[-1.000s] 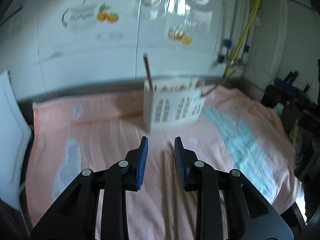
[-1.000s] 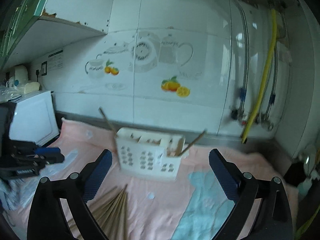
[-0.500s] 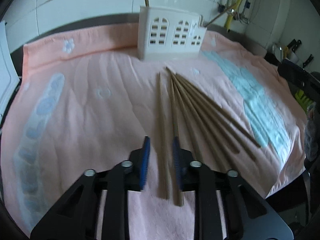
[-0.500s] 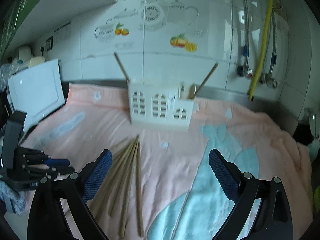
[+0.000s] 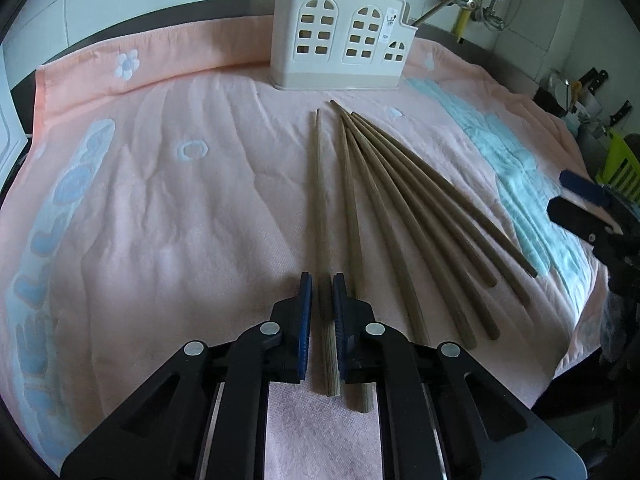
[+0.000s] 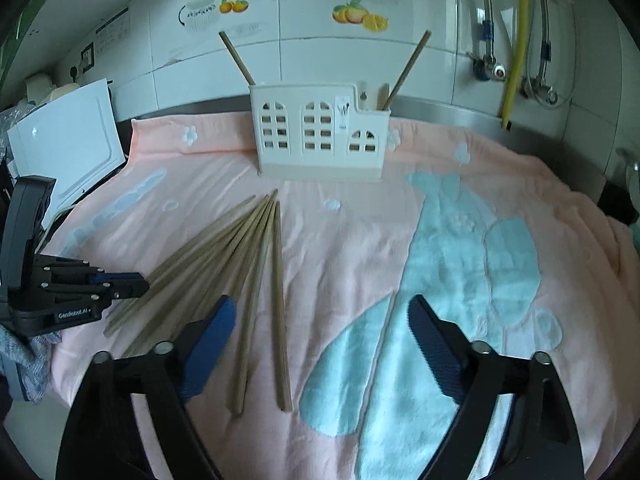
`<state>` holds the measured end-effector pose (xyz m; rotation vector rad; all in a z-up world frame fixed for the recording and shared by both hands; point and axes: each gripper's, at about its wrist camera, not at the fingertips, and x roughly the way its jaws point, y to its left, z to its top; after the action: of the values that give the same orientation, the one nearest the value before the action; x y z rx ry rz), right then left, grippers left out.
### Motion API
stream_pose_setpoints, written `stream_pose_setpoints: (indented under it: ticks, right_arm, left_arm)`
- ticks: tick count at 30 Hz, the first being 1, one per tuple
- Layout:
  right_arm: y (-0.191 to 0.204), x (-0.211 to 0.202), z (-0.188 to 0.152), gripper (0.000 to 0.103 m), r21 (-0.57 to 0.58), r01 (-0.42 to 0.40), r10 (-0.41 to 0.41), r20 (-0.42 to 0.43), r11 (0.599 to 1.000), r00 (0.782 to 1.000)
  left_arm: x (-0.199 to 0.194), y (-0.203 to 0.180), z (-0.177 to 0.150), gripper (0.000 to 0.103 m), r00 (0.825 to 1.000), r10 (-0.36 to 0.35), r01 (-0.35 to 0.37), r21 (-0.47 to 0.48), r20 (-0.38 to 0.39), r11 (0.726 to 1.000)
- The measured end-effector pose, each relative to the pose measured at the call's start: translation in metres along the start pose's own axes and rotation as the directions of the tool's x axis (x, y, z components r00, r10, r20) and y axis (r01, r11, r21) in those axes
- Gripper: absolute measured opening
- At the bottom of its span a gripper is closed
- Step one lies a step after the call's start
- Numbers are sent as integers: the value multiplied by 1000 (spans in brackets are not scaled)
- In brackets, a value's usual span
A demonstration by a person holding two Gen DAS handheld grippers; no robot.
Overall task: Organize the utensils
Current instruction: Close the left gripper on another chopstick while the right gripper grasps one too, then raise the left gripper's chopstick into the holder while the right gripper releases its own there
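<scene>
Several brown wooden chopsticks (image 5: 400, 208) lie fanned out on a pink towel (image 5: 180, 220), in front of a white plastic utensil holder (image 5: 340, 40) with arched cut-outs. My left gripper (image 5: 320, 284) is down on the towel, shut on the thick end of the leftmost chopstick (image 5: 320, 200). From the right wrist view, the left gripper (image 6: 132, 284) sits at the fan's left edge. My right gripper (image 6: 322, 304) hovers low over the towel with its jaws closing; the ends of two chopsticks (image 6: 276, 280) lie between them, untouched. Two chopsticks (image 6: 408, 64) stand in the holder (image 6: 320, 136).
The towel (image 6: 480, 184) has light blue patches and covers the counter up to a tiled wall. A white appliance (image 6: 68, 136) stands at the left. A yellow hose (image 6: 516, 40) and metal pipes run down the wall at the right. Knives and a green rack (image 5: 620, 164) sit past the towel's right edge.
Both grippers dropped toward the towel and tilted down. The left jaws narrowed and shut around the leftmost chopstick. The right jaws came slightly closer together.
</scene>
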<state>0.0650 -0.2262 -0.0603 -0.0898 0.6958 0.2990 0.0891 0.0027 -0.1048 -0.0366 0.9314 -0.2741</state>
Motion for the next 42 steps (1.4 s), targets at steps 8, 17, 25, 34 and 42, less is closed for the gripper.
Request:
stream_pose_setpoints:
  ticks: [8,17,25,34,42]
  right_arm:
    - [1,9,-19,61,13,-38,39,-60,999,997]
    - [6,21,-30,32,35,-100,103,-105,994,989]
    - [15,31,-33,20,24,-118,120,-120,993,985]
    - [17,31,-34,9,-8,-78,77,-109,997,991]
    - [17,20,-25,7,-11,-85,84,-69,996,994]
  left_arm:
    - [3,-9,0,10,998,57,-57,22,7,998]
    - [1,-9,0,6,995,98,-98,0,20,995]
    - [-1,-7,-2,6,998,59,-59,-11,25,998]
    - [-1,-6,-6,8,999,34,-34,-5,36,999]
    - [-11,-3,-1,5,999,12,-11,-18,48,1000]
